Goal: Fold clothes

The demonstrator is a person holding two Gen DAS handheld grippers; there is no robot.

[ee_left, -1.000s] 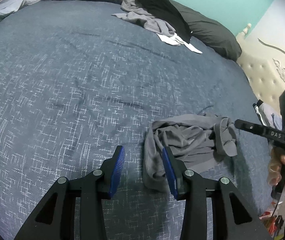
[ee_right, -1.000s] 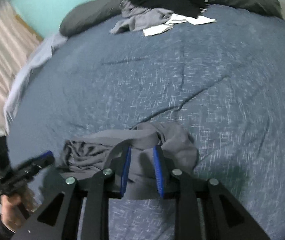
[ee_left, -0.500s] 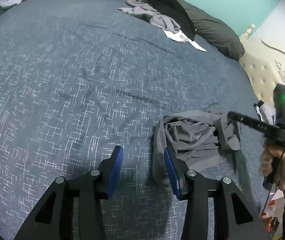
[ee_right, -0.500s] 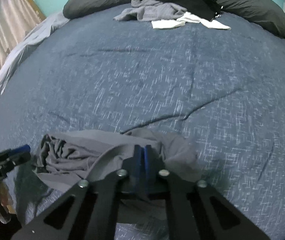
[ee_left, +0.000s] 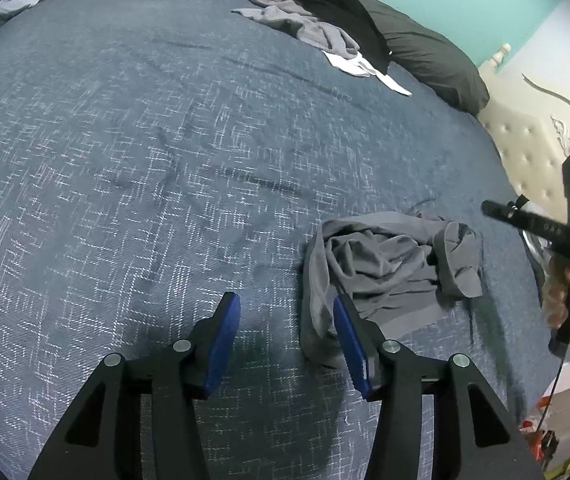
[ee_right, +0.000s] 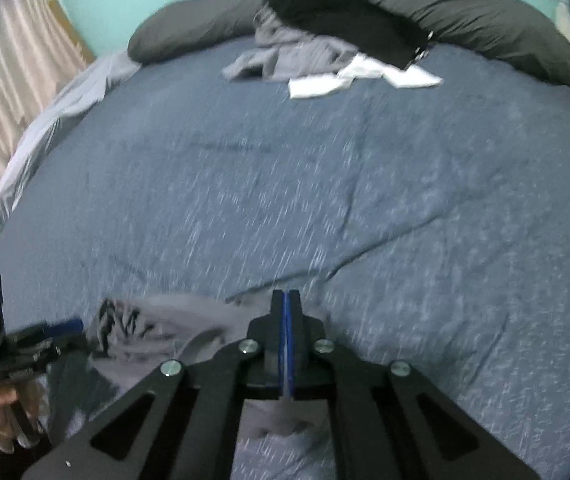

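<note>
— What's taking up most of the room?

— The wide bed under a slate-blue woven cover [ee_left: 165, 140]. Long charcoal pillows [ee_right: 465, 20] are lying along its far edge, and a heap of black, grey and white clothes [ee_right: 325, 40] is resting against them.

— And the piece being folded?

— The crumpled grey jersey garment [ee_left: 385, 264] is lying bunched up close to the bed's near edge, well apart from the heap.

— What are the claws doing?

— The left gripper [ee_left: 285, 304] is hovering over the garment's left end with its blue-padded fingers spread wide. One is sitting just beside the cloth, the other over bare cover. The right gripper [ee_right: 285, 300] is hanging above the garment's other end with its pads pressed flat together. I'm not making out any cloth between them, and its view is blurred.
</note>
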